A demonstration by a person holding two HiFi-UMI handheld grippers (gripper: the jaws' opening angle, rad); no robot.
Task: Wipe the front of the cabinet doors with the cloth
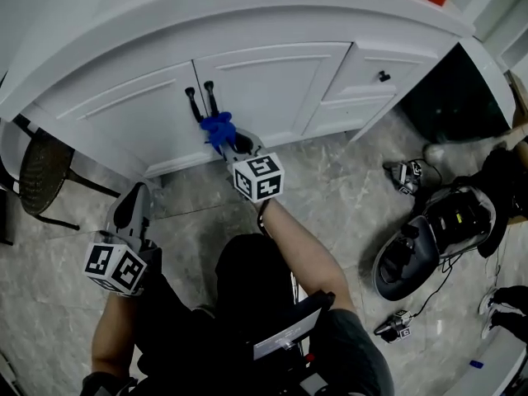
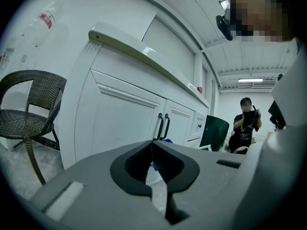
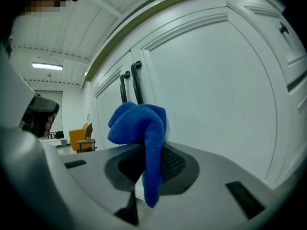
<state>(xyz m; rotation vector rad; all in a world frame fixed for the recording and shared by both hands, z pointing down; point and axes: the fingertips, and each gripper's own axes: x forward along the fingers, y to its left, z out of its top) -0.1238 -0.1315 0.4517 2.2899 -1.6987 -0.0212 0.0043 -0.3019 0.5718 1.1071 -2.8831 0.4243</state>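
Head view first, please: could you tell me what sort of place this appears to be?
Probably an indoor test room fitted like a kitchen: a white cabinet under a counter, a wicker chair beside it, and equipment lying about on the tiled floor.

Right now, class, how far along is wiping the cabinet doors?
Done: the blue cloth is clamped in the right gripper. In hand: it is at the black handles where the two cabinet doors meet; contact cannot be told. Left: no wiped trace shows, so treat both door fronts as undone. The left gripper is shut, empty, back from the doors.
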